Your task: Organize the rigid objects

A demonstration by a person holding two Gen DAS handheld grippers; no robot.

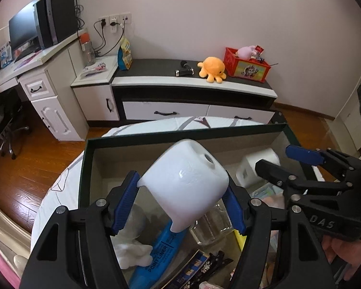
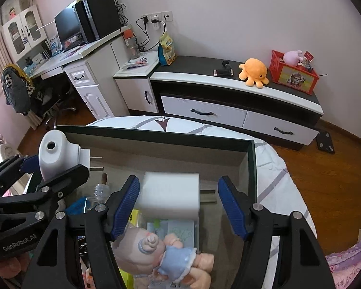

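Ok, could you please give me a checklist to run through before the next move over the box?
1. Left gripper clamps the white plug-in vaporizer: ok, both pads are on it.
2. Vaporizer is over the open box: ok.
3. Right gripper clamps the white charger: not ok, one pad stands clear.
4. Charger rests on the box floor: cannot tell.
5. Spot under the vaporizer is free: not ok, a glass jar and a blue marker lie there.

Glossy white plastic plug-in device (image 1: pixel 187 183), matt cardboard box (image 1: pixel 156 144), ribbed blue pads (image 1: pixel 125 202)
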